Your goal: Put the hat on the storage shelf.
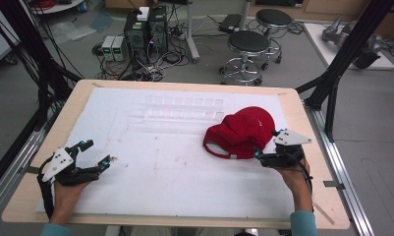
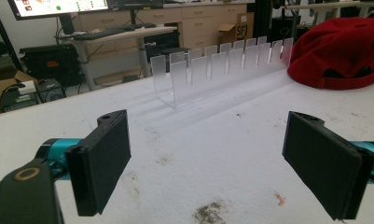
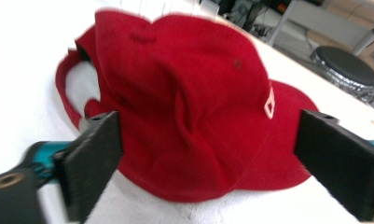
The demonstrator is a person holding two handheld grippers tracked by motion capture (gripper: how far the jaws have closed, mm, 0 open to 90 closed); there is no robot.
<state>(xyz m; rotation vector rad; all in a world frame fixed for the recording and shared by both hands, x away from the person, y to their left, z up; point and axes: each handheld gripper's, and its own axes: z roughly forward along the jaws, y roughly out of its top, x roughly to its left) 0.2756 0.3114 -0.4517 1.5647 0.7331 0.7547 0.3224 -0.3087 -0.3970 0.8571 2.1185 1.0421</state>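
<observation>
A wooden table (image 1: 22, 196) w/ a white foam mat (image 1: 165, 162) laid over it is seen from above; towards the mat's far side a clear acrylic slotted rack (image 1: 182, 109) is set, and just right of it, at the mat's right part, a red cap (image 1: 243, 132) is lying crown up, its strap end turned to the near left. The right gripper (image 1: 267, 147) is held at the cap's near right edge, jaws apart w/ the crown between them in the right gripper view, pads not pressed on the fabric. The left gripper (image 1: 97, 153) is held low over the mat's near left corner, well apart from the cap, jaws wide apart w/ nothing between them.
</observation>
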